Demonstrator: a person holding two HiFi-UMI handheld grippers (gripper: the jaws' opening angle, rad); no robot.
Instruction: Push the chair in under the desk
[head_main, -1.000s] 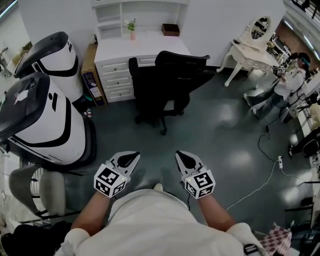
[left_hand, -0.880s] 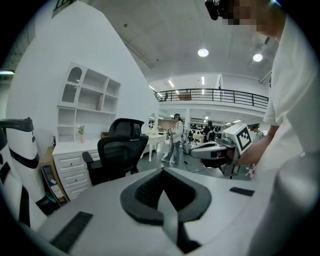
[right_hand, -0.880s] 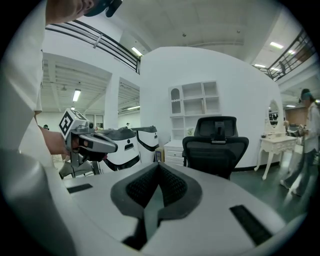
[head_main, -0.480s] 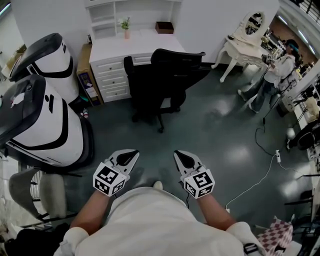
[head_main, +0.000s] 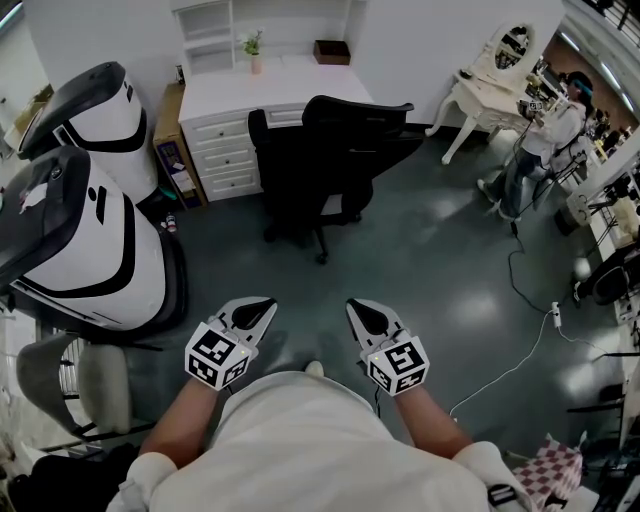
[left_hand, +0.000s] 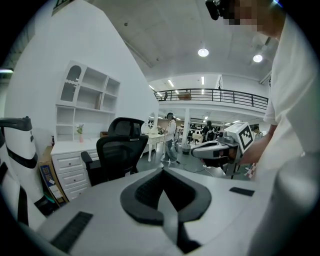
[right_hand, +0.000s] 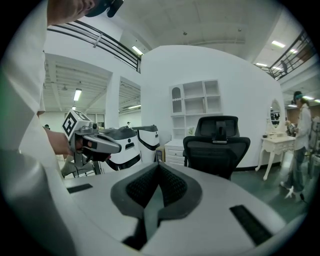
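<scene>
- Chair (head_main: 335, 160): black office chair on the floor (head_main: 420, 270), pulled out in front of the white worktop (head_main: 270, 85). Its seat is not under the worktop. The backrest faces the person and sits at a slight angle.
- Left tool (head_main: 258, 310) and right tool (head_main: 362, 312): both have their jaws pressed together with nothing between them. They are held side by side near the person's body, well apart from the chair.
- Risk, swivel: a push off the middle of the backrest would probably spin the seat rather than roll the chair straight.
- Risk, snag: the chair's left armrest is near the drawer unit (head_main: 230, 150). If the chair goes in crooked, the armrest or the base could catch the drawers or the worktop edge.
- Risk, slip: closed tool tips against the back panel give little purchase and could skid off sideways. Two spread contact points would likely steady it.
- Risk, jolt: a hard shove could knock the worktop and tip the small plant (head_main: 253, 50). A brown box (head_main: 332, 52) also sits up there.
- Surroundings: two large white-and-black machines (head_main: 90, 240) crowd the left side. A low wooden shelf (head_main: 170, 145) stands beside the drawers.
- To the right are a white dressing table (head_main: 495, 95), a standing person (head_main: 535, 150) and a cable (head_main: 510, 350) on the floor, all off the chair's line.
- The floor between the tools and the chair looks unobstructed.
</scene>
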